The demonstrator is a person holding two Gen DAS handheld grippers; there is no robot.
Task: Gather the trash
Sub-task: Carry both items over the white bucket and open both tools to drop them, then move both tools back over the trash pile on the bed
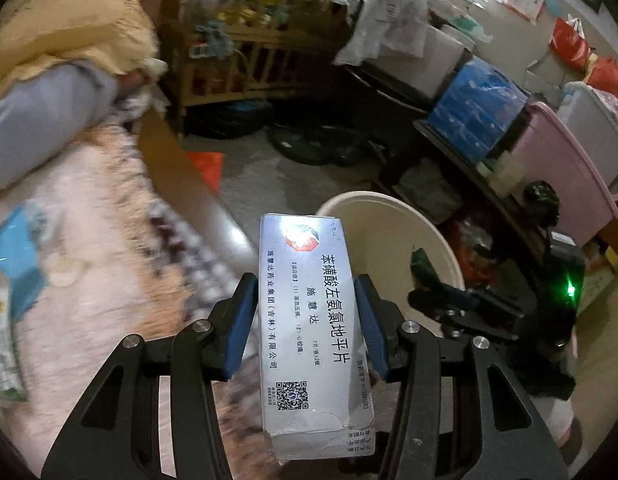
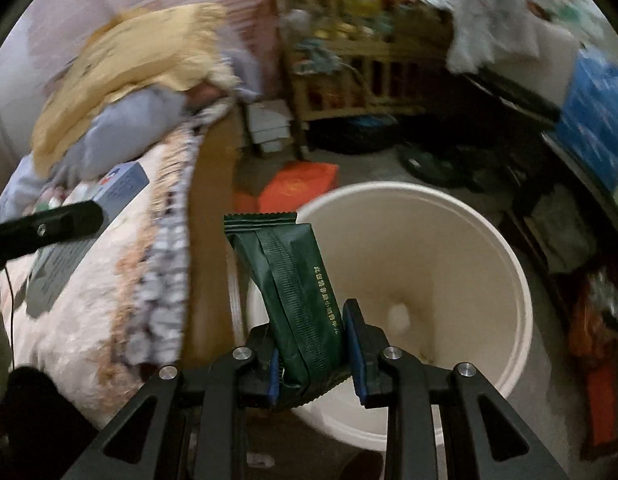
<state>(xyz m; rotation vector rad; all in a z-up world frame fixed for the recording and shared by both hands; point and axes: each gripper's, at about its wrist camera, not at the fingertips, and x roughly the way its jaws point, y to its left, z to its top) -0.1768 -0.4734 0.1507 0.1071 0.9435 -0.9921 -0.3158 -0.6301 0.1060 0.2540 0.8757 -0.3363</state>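
Gripping pill box (image 1: 313, 332) w/ left claw (image 1: 305, 316), right claw (image 2: 313, 352) clamping green wrapper (image 2: 293, 288) over bucket (image 2: 469, 240)

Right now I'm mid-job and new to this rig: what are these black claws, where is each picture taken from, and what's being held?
The claws are hand-held two-finger grippers, each with a fisheye camera looking along its fingers. In the left wrist view, the left gripper clamps a white cardboard medicine box. In the right wrist view, the right gripper pinches a dark green foil wrapper above a round cream plastic bucket on the floor. A blue carton lies on the patterned bed blanket.
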